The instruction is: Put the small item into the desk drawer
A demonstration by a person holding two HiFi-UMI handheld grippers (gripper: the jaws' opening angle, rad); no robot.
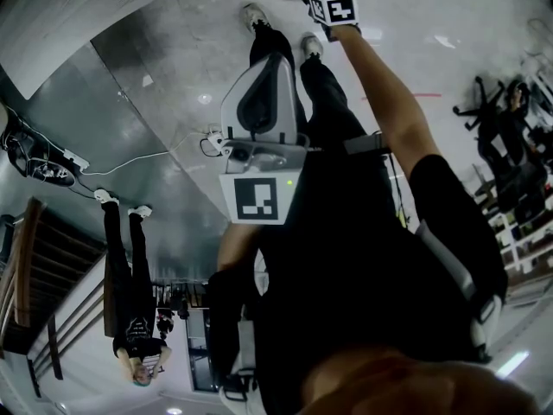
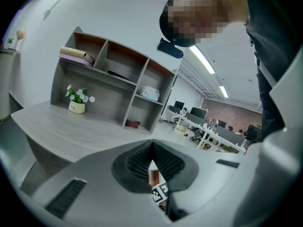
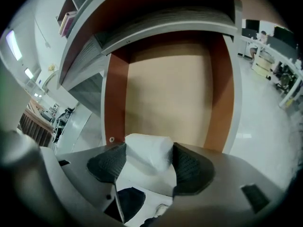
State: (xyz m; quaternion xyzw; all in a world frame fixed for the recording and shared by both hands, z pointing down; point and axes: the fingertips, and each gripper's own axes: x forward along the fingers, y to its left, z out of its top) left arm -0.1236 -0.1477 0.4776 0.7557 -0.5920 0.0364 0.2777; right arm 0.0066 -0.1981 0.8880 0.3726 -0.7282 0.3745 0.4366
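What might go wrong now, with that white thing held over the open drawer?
1. The small white item is pinched only by the tips of the right gripper and sticks out past the pads, so it may slip early.
2. It sits close to a red-brown side wall of the drawer, so releasing here might clip the edge and drop it outside.
3. The head view barely catches the drawer, so aiming looks harder.

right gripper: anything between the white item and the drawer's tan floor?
Nothing. In the right gripper view, the white item, clamped in the right gripper jaws, has only bare tan drawer floor beyond it.
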